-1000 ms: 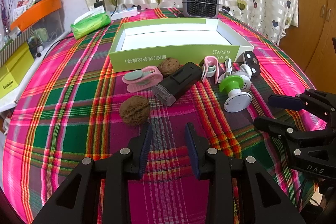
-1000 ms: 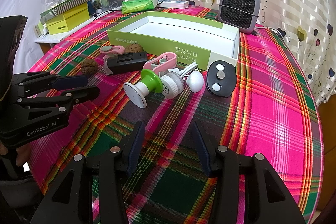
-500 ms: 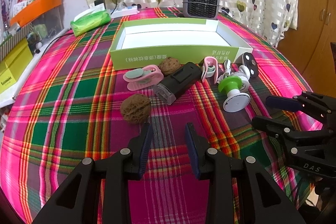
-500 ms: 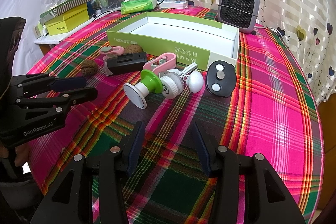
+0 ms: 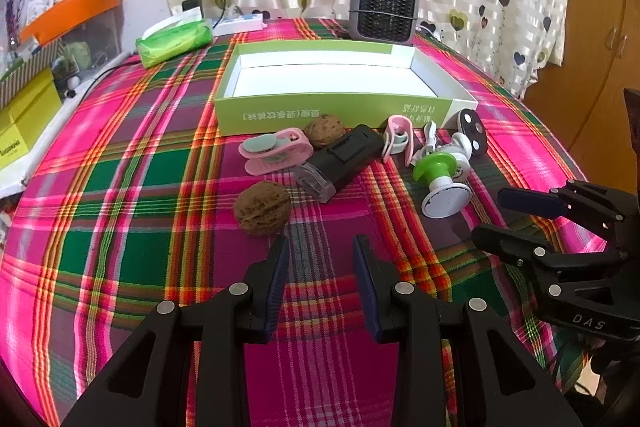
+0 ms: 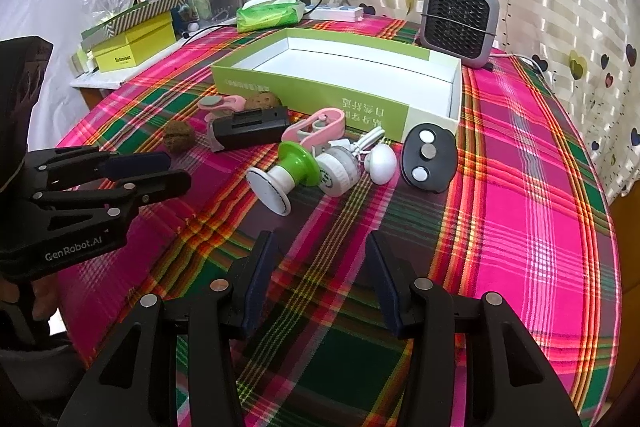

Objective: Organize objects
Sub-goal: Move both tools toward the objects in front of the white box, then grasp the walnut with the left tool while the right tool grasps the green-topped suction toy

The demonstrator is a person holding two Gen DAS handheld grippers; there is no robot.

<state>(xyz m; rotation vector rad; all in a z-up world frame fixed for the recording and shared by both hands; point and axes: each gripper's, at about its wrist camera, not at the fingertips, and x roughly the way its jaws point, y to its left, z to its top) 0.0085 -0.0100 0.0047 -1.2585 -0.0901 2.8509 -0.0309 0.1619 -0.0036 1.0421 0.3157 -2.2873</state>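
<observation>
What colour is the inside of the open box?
White inside the box, green outside; the left wrist view shows it best.

My left camera looks down from low over the bright plaid tablecloth (image 5: 120, 187). My right camera does too, from farther right. Both see the shallow green cardboard box (image 5: 336, 111) (image 6: 320, 95).

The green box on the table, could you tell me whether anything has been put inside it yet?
No, the green box shows only its bare white floor.

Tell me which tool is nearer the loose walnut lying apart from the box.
Left. The left tool hovers just short of the walnut, open. The right tool sits off beyond the green-and-white stamp.
</observation>
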